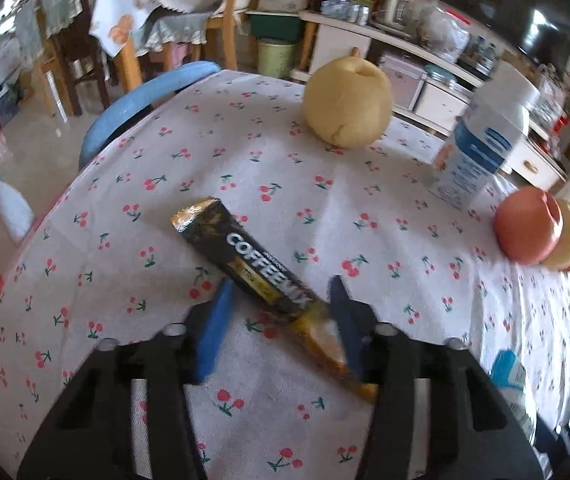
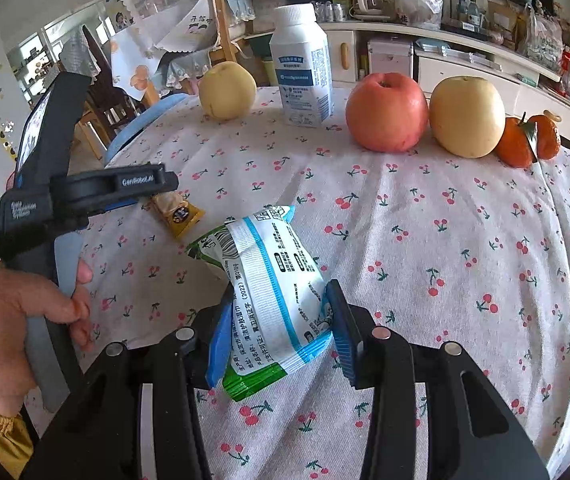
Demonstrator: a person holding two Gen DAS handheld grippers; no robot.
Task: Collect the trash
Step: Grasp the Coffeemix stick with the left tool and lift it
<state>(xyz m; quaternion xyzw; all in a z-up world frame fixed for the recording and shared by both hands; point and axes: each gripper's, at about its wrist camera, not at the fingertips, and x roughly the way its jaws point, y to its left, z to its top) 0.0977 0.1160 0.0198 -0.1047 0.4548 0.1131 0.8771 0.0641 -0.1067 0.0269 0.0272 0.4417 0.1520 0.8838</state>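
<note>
The left gripper [image 1: 283, 312] has its blue pads apart, set either side of the near end of a black-and-gold coffee sachet [image 1: 245, 258] that lies flat on the cherry-print tablecloth [image 1: 385, 208]; the sachet runs from between the pads toward 11 o'clock, and whether the right-hand pad touches its torn gold end cannot be told. Farther out in that view a yellow pear [image 1: 347, 102] sits at 12 o'clock, a white and blue bottle [image 1: 485, 140] at 2 o'clock, and a red apple [image 1: 527, 226] at 3 o'clock with a second yellow pear just behind it. The right gripper [image 2: 281, 320] is clamped on a white, blue and green wet-wipe packet [image 2: 273, 280], both pads pressed into its sides, the packet tilted up toward 11 o'clock. In the right wrist view the left gripper's black body stands at 9 o'clock, held by the person's left hand [image 2: 25, 320], with the sachet's gold end poking out beside it. Across the far edge from 11 to 2 o'clock stand the pear, the bottle, the apple touching the second pear [image 2: 467, 116], and two tangerines [image 2: 527, 142].
</note>
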